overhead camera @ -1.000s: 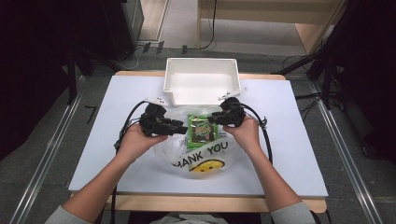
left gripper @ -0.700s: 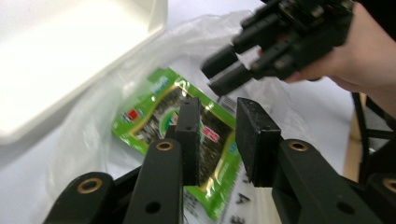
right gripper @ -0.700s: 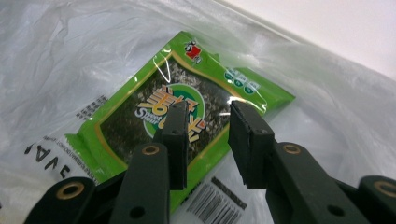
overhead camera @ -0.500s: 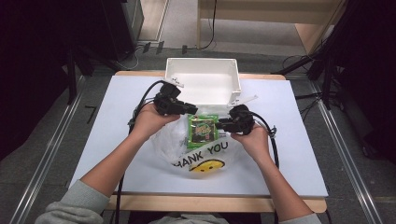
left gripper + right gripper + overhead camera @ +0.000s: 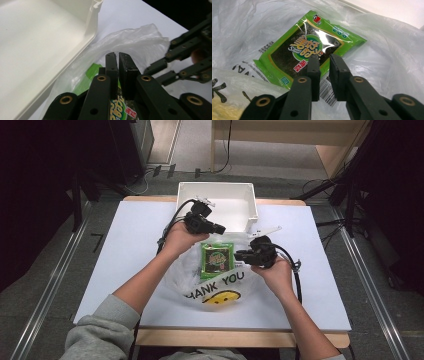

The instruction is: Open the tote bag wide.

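Green: one seaweed packet (image 5: 217, 258) on one plastic bag (image 5: 220, 287); left gripper (image 5: 220, 228) closed empty, right gripper (image 5: 239, 255) narrowly apart, closing.

We see the snack packet (image 5: 217, 259) lying on the plastic bag (image 5: 215, 285) mid-table (image 5: 125, 250), with the bin (image 5: 218, 202) right behind them at the far edge.

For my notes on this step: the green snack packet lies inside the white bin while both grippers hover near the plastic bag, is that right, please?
Not quite. The green snack packet lies on the plastic bag, in front of the white bin, not inside it; the high view shows this. The left gripper and the right gripper are indeed near the bag.
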Tool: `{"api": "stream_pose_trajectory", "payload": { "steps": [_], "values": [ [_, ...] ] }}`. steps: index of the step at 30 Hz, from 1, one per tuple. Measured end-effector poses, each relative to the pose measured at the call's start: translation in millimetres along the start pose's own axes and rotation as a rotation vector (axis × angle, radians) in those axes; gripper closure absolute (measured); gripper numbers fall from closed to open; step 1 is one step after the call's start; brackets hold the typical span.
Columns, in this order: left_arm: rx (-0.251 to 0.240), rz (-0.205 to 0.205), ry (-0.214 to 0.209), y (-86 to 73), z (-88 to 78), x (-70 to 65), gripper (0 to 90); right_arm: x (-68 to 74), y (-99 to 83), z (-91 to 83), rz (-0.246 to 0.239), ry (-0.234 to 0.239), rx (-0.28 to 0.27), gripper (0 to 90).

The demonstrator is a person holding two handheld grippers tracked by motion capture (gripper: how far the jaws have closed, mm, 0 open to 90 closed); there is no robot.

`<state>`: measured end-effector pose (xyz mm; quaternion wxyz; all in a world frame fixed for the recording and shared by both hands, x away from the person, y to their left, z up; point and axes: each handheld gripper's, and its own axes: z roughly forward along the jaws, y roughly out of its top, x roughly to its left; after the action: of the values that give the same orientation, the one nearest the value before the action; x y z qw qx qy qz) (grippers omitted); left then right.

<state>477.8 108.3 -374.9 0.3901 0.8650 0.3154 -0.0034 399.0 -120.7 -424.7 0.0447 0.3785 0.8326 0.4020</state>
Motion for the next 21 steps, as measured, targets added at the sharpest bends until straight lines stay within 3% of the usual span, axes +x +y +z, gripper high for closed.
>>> {"api": "stream_pose_trajectory", "payload": {
  "steps": [1, 4, 6, 8, 19, 21],
  "values": [
    [0.0, 0.0, 0.0, 0.0, 0.0, 0.0, 87.6, -0.6, -0.4, 0.4, 0.001, 0.0, -0.001, 82.9],
    [0.041, -0.015, 0.021, -8.4, 23.2, 14.6, 88.4, -1.4, -3.1, 0.9, 0.005, 0.0, 0.002, 88.0],
    [0.059, -0.002, 0.038, -12.4, 32.2, 20.2, 89.0, -1.2, -5.4, 1.1, 0.009, -0.002, 0.005, 89.9],
    [0.057, -0.01, 0.04, -15.6, 38.4, 25.5, 89.0, -2.0, -7.8, 1.1, 0.013, -0.003, 0.007, 90.0],
    [0.05, -0.086, 0.051, -33.0, 54.9, 44.1, 89.0, -0.5, -21.6, 6.2, 0.015, -0.011, 0.049, 90.0],
    [0.063, -0.084, 0.056, -37.5, 58.6, 45.4, 88.9, 0.7, -24.5, 7.7, 0.014, -0.01, 0.061, 90.0]
  ]
}}
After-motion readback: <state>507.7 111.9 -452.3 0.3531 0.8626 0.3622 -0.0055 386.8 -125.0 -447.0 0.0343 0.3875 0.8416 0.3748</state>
